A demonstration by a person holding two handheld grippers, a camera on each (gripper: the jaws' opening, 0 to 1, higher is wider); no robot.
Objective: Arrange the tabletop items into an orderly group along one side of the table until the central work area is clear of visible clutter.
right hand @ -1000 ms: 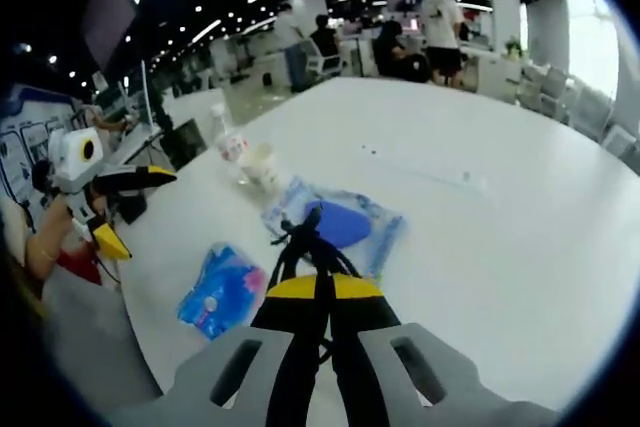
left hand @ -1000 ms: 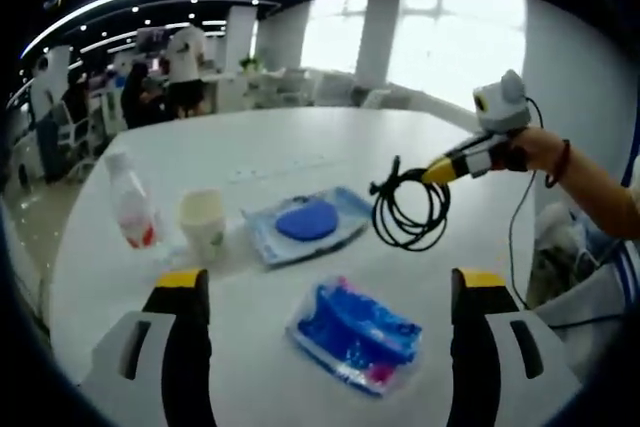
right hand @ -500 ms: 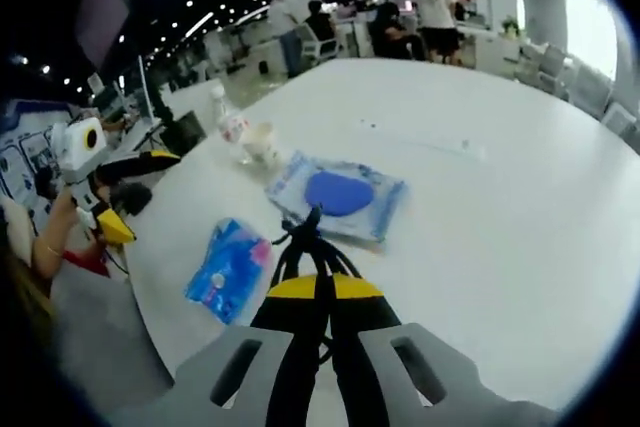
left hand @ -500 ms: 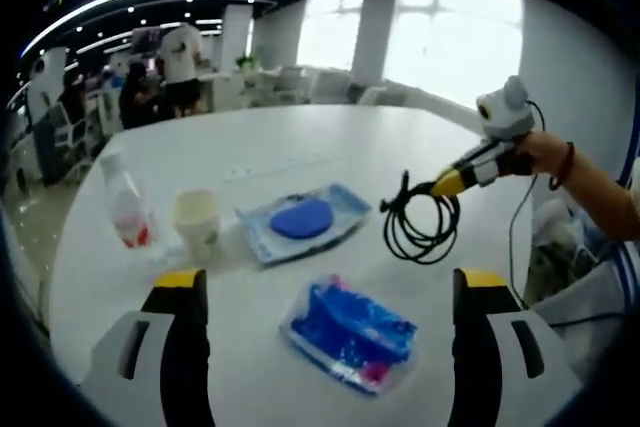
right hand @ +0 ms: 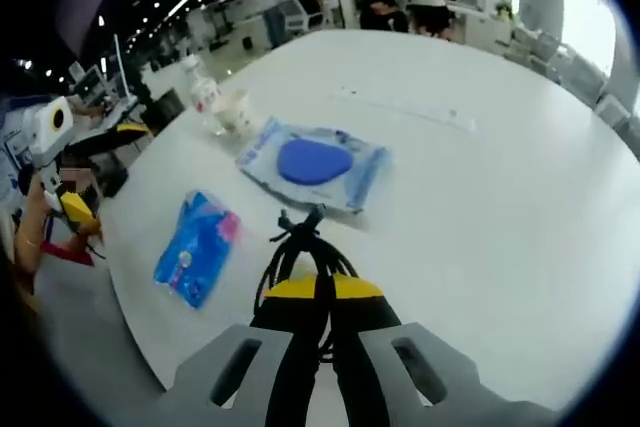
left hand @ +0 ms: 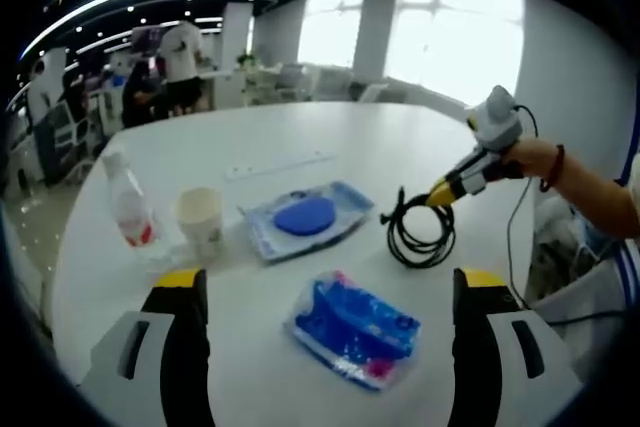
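A coiled black cable (left hand: 421, 234) hangs from my right gripper (left hand: 440, 193), whose jaws are shut on it, low over the white table right of the wipes pack with a blue lid (left hand: 305, 219). In the right gripper view the cable (right hand: 297, 249) sticks out past the shut right gripper (right hand: 318, 287). A blue packet (left hand: 355, 327) lies just ahead of my open left gripper (left hand: 331, 279). A paper cup (left hand: 202, 222) and a small plastic bottle (left hand: 130, 212) stand to the left. The right gripper view holds the wipes pack (right hand: 312, 162), the blue packet (right hand: 195, 247) and the left gripper (right hand: 100, 169).
The white table (left hand: 330, 142) curves away with its near edge (right hand: 130, 317) beside the blue packet. A thin pale strip (left hand: 275, 164) lies farther back. People, chairs and desks fill the room behind. A sleeve and a trailing cord are at the right.
My right gripper has carried the cable a little right and down toward the tabletop beside the wipes pack. The left gripper has stayed open and nearly still.
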